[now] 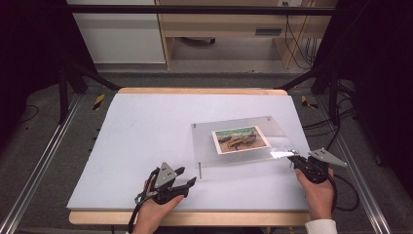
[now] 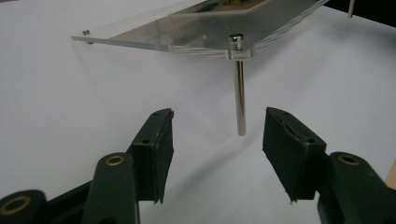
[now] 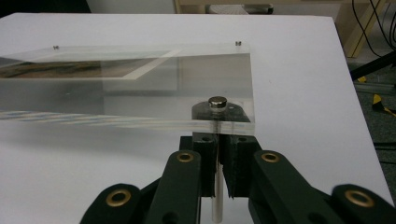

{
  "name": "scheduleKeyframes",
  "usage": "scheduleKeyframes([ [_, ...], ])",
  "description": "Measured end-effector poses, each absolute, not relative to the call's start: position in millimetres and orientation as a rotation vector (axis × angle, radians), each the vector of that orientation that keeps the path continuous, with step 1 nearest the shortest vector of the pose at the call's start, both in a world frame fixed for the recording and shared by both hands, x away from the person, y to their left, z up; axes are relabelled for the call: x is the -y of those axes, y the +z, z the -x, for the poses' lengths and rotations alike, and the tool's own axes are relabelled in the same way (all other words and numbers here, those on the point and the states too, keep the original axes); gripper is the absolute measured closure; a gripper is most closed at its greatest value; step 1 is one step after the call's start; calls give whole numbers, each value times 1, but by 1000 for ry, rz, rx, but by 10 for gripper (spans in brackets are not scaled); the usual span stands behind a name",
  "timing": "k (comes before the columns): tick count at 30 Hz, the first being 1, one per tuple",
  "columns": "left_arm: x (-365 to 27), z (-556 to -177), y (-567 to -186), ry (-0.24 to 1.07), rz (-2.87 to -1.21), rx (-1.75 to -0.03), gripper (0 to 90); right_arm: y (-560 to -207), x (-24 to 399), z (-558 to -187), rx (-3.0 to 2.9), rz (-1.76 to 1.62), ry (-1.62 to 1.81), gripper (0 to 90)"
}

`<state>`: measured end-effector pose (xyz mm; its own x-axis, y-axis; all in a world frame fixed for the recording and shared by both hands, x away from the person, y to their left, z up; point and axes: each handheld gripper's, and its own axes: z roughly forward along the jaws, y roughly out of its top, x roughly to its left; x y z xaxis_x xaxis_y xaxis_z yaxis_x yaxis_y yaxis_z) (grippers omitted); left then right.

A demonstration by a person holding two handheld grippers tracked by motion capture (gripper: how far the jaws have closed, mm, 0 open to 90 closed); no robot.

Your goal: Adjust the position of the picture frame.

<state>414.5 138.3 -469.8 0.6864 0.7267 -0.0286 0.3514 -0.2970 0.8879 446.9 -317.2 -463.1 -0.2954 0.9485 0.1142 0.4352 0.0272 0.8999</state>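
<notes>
The clear acrylic frame stands on the white tabletop right of centre, raised on thin metal legs at its corners, with a small landscape print sandwiched flat inside it; it sits a little tilted, its near right corner lifted.

The right gripper is at that corner — its fingers are clamped narrow on the near right leg just below the plate, under the round screw cap. The left gripper rests low on the tabletop with its fingers about half apart and nothing between them; the near left leg stands just ahead of the gap, untouched.

The frame looks stiff and fairly light, yet brittle at its edges and easily scratched or smudged on its faces; its polished surfaces would likely slip under a pinch, so the metal legs are the safer hold — firm, round, and narrow enough for a sure clamp. With only one leg gripped it may twist; a second hold on the near left leg would steady it.

No brand, label or legible writing can be made out on the frame or the print.
</notes>
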Motion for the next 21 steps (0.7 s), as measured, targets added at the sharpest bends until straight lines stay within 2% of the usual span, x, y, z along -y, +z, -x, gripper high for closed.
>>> scheduleKeyframes([
  [4,-129,-423,-472,474,-1868,-851,539,-457,315,-444,-1762,-1418,1251,847],
  [5,-129,-425,-472,477,-1860,-839,539,-457,314,-444,-1760,-1423,1248,847],
  [6,-128,-425,-471,465,-1848,-838,594,-455,314,-443,-1761,-1421,1252,847],
  [11,-121,-429,-471,391,-1775,-825,724,-454,312,-441,-1768,-1431,1240,848],
  [14,-117,-431,-471,391,-1733,-850,734,-454,312,-441,-1776,-1428,1238,849],
  [19,-116,-435,-471,369,-1656,-904,831,-456,313,-441,-1785,-1426,1237,850],
  [21,-116,-435,-470,369,-1658,-906,839,-456,313,-441,-1787,-1422,1237,850],
])
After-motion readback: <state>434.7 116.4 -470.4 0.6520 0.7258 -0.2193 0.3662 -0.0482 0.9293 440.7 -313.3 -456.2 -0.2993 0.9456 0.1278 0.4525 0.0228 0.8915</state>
